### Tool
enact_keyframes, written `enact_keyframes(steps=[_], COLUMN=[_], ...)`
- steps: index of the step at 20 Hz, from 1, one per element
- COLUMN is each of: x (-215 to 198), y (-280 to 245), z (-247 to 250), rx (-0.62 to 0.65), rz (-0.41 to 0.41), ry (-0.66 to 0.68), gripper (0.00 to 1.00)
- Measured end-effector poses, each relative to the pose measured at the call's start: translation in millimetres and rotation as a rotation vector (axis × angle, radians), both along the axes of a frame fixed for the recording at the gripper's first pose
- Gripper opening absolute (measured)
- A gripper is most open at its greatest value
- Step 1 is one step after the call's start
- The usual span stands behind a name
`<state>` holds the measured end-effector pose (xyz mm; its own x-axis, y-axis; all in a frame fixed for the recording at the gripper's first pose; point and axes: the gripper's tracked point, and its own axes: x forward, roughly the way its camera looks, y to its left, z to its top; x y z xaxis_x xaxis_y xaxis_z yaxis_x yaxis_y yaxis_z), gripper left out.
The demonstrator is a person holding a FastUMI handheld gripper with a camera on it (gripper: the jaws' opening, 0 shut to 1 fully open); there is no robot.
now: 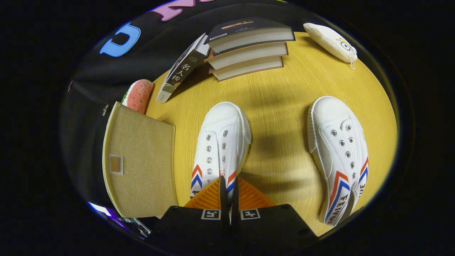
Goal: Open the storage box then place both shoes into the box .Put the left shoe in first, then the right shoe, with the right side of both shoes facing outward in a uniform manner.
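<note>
Two white canvas shoes with red and blue chevrons lie toe-away on the yellow wooden table [284, 89]. My gripper [229, 180] is shut on the shoe nearer the box [220, 135], pinching the right edge of its opening near the heel. That shoe casts a shadow to its right and looks slightly raised. The other shoe [337, 149] rests flat on the table, well to the right of my fingers. The beige fabric storage box [138, 160] is to the left of the held shoe, showing a flat woven panel with a small label window. Its inside is hidden.
A stack of three books [249, 46] stands beyond the shoes, with another book [181, 71] leaning against it. A watermelon-slice plush [138, 94] lies behind the box. A white pouch [332, 41] sits at the far right of the table.
</note>
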<state>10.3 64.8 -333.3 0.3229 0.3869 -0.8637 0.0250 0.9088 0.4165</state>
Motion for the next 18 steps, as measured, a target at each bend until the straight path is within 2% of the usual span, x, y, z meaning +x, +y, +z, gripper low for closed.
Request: enact_keyframes(steps=[9, 13, 18], x=[0.8, 0.6, 2.1], y=[0.6, 8.5, 25.9], z=[39.6, 75.7, 128.0], rx=[0.063, 0.112, 0.203], rz=[-0.046, -0.028, -0.048], ry=[-0.040, -0.079, -0.125], gripper=[0.05, 0.05, 0.05])
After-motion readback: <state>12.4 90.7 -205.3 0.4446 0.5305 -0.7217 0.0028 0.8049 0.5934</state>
